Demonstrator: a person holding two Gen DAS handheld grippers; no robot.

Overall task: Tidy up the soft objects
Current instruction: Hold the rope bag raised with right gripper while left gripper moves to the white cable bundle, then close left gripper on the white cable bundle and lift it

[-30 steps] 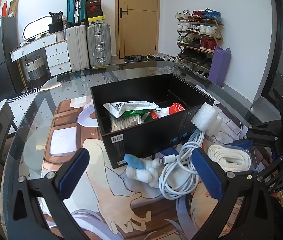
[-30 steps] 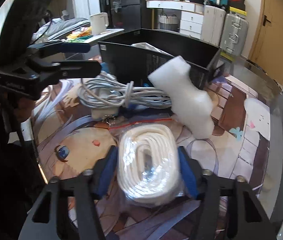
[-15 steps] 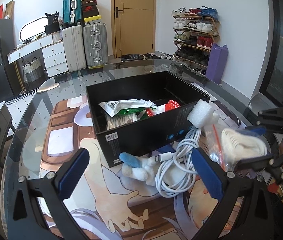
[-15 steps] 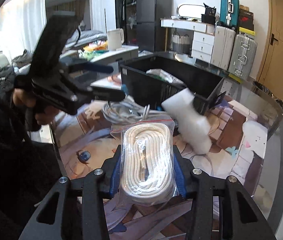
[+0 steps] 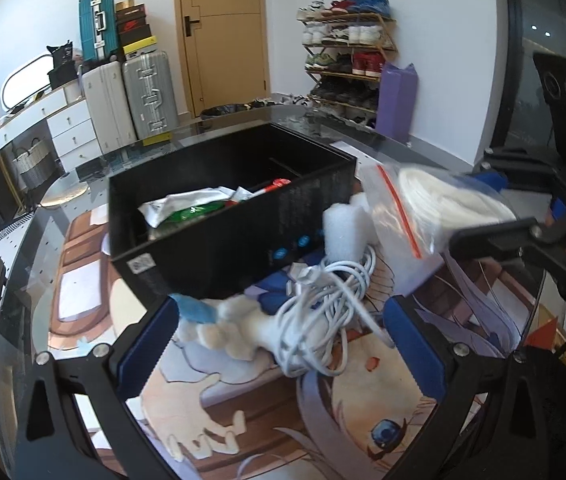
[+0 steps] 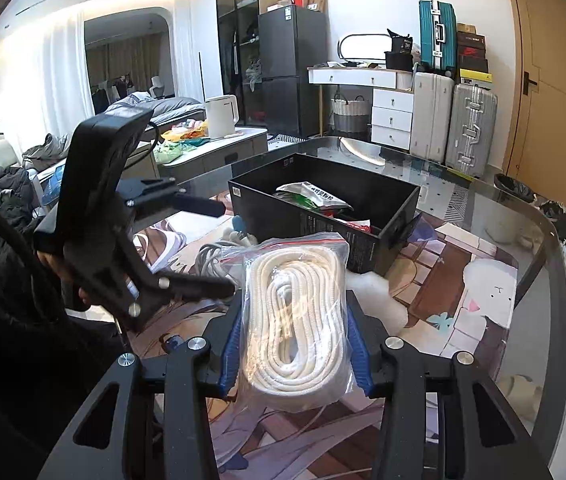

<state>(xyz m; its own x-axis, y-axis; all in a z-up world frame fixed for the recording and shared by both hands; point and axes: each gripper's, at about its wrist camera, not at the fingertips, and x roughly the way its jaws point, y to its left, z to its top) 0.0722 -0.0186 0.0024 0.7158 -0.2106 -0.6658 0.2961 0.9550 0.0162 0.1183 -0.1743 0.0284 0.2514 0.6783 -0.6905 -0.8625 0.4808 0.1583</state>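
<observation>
**Bagged rope riding high in the right claw, left claw gaping over the cable pile**

The right gripper (image 6: 295,356) is squeezing a clear zip bag of coiled white rope (image 6: 297,312), both blue pads pressing into the bag's sides, having just tightened a touch around it. In the left wrist view that same bag is hanging in the air off to the right, clear of the table and near the right-hand corner of the black box (image 5: 223,216).

The left gripper (image 5: 279,344) is standing wide open, nothing pinched, its two blue pads spread either side of the clutter in front of the box. Between them a tangled white cable (image 5: 323,312) is lying on the printed mat (image 5: 243,412), and just to its left a small plush toy (image 5: 219,328) with a blue tip is resting against the cable. A white foam block (image 5: 345,228) is leaning by the box's front wall, touching the cable bundle.

Inside the box, some packets (image 5: 187,208) are sitting, white, green and red. The box itself is standing on the glass table (image 6: 523,216).
</observation>
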